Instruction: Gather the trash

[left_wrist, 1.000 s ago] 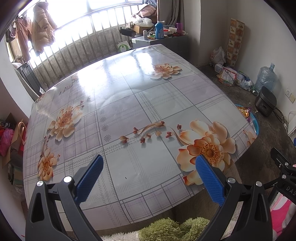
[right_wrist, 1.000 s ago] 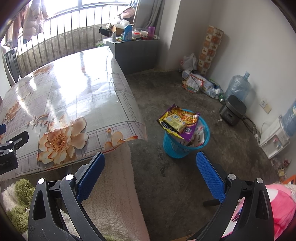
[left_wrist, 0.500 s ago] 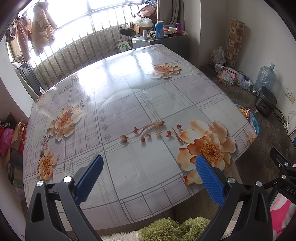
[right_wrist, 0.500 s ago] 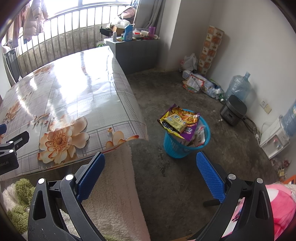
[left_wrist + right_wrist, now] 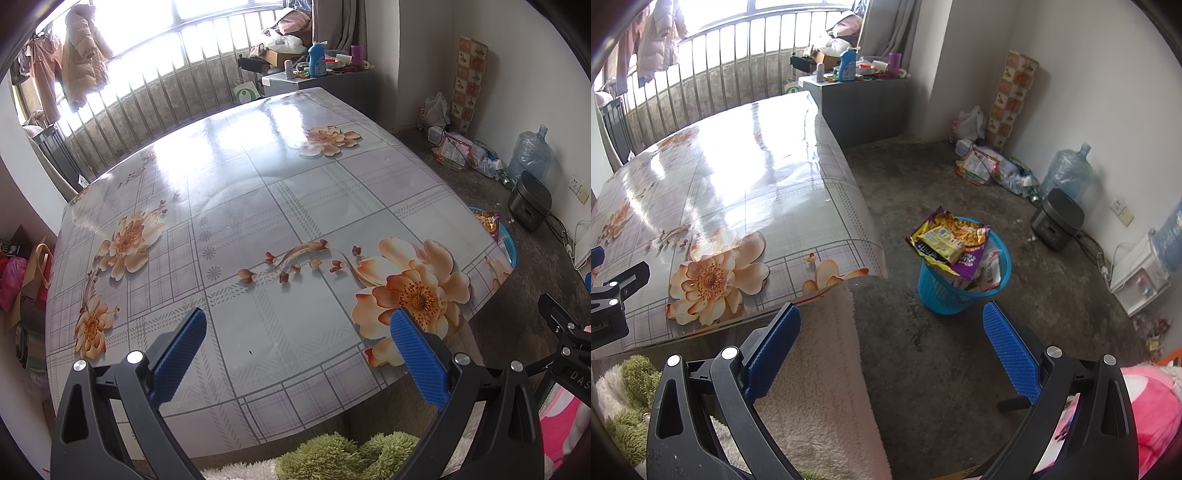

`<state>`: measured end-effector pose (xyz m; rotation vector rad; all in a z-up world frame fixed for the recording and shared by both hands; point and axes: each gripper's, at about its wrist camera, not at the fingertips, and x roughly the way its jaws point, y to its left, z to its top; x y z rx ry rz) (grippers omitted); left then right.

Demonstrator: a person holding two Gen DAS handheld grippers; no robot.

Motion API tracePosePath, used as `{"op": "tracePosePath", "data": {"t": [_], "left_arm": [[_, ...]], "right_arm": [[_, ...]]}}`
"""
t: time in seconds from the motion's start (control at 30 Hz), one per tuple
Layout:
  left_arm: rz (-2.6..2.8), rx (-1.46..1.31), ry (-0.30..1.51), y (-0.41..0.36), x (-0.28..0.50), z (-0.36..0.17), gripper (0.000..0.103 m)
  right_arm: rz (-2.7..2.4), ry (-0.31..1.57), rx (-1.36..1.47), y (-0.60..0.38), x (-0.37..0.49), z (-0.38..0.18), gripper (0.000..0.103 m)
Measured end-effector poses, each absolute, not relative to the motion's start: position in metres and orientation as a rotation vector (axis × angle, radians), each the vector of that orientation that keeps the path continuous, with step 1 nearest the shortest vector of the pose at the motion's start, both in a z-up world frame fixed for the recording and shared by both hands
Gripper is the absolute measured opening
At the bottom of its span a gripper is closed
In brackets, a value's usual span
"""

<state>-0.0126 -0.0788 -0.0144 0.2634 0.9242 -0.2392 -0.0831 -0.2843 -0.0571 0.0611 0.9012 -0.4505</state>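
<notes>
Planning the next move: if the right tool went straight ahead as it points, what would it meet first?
Probably the bare concrete floor just short of the blue trash basket; the right tool is open and empty. Depth is uncertain.

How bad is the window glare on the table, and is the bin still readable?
Left wrist view: glare washes out the far part of the table; the near flowers stay clear. Right wrist view: a similar bright patch, but the blue bin and its snack wrappers are sharp and evenly lit.

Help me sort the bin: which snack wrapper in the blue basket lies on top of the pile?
The yellow snack wrapper lies topmost in the blue plastic basket, resting on the purple wrapper that droops over the rim; the white packets sit lower inside.
</notes>
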Motion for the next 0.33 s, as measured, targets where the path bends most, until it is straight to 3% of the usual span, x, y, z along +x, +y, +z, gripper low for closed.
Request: {"op": "tracePosePath", "data": {"t": [0.33], "left_arm": [[-0.256,0.275,0.925,-0.0817,-0.0116,-0.0129,0.098]], "right_arm": [[-0.451,0.901,0.061,-0.284,-0.0833,-0.0573,0.095]]}}
